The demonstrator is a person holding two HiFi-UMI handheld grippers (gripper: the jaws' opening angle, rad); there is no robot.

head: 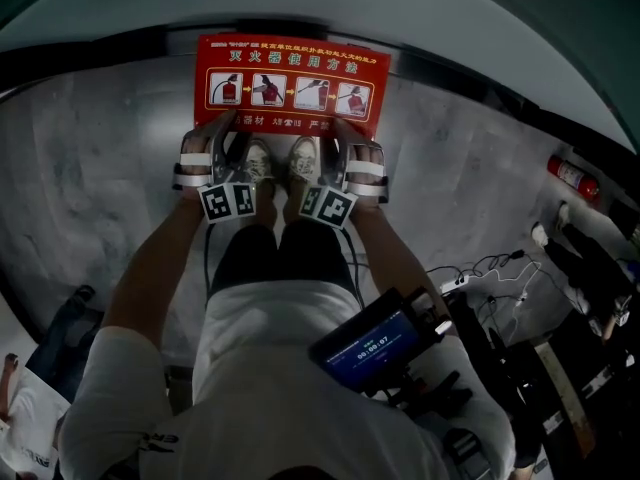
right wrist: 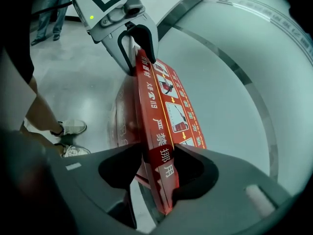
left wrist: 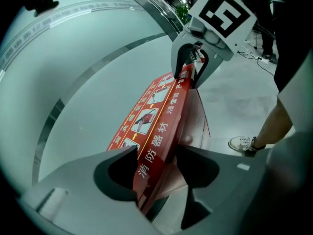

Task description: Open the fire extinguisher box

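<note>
The red fire extinguisher box stands on the floor against a curved wall, and its lid [head: 290, 78] carries picture instructions. I stand right in front of it. My left gripper [head: 222, 133] is at the lid's front edge on the left, my right gripper [head: 348, 133] at the same edge on the right. In the left gripper view the lid's edge [left wrist: 151, 116] lies between the wide-set jaws of the left gripper [left wrist: 156, 153], which stand close on either side. In the right gripper view the right gripper [right wrist: 159, 153] has both jaws against the lid's edge [right wrist: 168, 106].
My shoes [head: 285, 158] stand close to the box front [left wrist: 195, 121]. A red extinguisher [head: 570, 176] lies on the floor at the right. Cables and a power strip [head: 470, 273] run along the right side. A device with a screen [head: 375, 343] hangs at my waist.
</note>
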